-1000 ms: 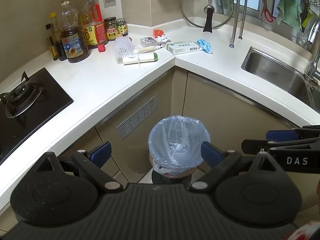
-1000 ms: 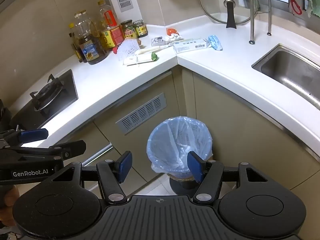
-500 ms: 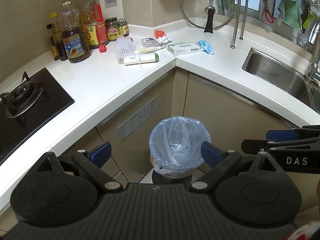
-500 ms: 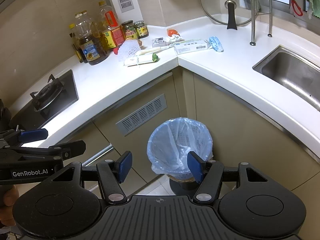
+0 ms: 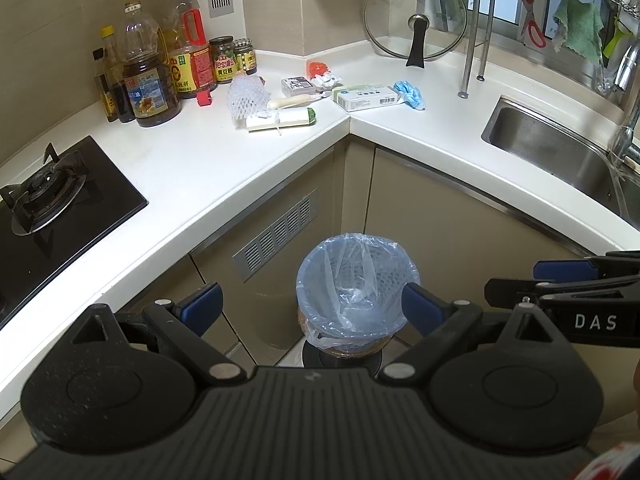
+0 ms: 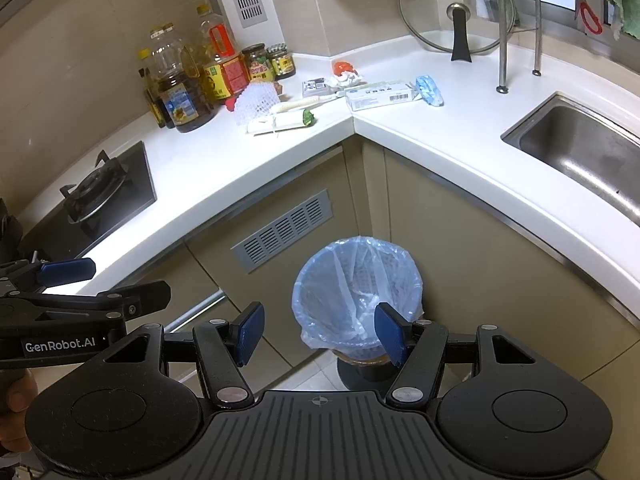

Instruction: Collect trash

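Note:
A bin lined with a blue bag [image 5: 357, 288] [image 6: 357, 292] stands on the floor in the counter's corner. Trash lies on the white counter corner: a white foam net [image 5: 246, 96] [image 6: 256, 100], a rolled paper with a green end [image 5: 280, 119] [image 6: 280, 122], a white medicine box [image 5: 366, 97] [image 6: 380, 95], a blue crumpled glove [image 5: 409, 94] [image 6: 429, 89], a small box [image 5: 297, 86] and an orange-white wrapper [image 5: 320, 72]. My left gripper [image 5: 310, 306] and right gripper [image 6: 318, 334] are both open and empty, held above the bin, far from the counter trash.
Oil and sauce bottles [image 5: 148, 80] and jars [image 5: 232, 58] stand at the back left. A gas hob [image 5: 44, 196] is at left, a steel sink [image 5: 560, 156] at right, a glass lid [image 5: 416, 20] leans on the back wall.
Both grippers have drifted slightly; the view shifted a little. Nothing was grasped and the jaws stayed open.

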`<state>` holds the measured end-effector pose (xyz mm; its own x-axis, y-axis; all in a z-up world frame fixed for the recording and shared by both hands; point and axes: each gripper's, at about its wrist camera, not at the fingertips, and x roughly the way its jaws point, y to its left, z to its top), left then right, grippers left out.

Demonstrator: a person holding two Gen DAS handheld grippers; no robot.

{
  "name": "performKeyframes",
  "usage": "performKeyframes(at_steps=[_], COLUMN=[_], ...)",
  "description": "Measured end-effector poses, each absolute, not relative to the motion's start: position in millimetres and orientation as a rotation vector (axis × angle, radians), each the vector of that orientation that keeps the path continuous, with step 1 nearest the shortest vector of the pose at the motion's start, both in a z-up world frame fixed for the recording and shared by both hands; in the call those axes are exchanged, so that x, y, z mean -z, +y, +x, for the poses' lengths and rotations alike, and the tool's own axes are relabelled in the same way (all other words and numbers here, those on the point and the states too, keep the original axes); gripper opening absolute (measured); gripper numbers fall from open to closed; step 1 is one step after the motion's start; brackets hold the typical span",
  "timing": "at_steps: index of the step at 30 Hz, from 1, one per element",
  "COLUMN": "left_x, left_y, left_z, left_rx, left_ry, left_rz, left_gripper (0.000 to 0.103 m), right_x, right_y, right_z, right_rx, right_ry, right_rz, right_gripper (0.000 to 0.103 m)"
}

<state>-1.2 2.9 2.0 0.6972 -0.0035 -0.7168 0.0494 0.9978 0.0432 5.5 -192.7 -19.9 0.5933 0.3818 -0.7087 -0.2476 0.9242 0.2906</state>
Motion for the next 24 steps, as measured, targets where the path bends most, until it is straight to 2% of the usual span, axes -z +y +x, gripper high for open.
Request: performKeyframes(at_steps=[24], left_x=[-5.0], left_y=[-2.8], left_z=[-1.1], left_rx=[0.019], left_ry=[0.794], left_rz=[0.063], left_gripper=[0.096], right_x=[16.6], right_y=[-196.3], right_z=[6.1], right_rx=[-0.376], right_ry=[0.854], right_rz=[0.168], right_gripper=[0.061])
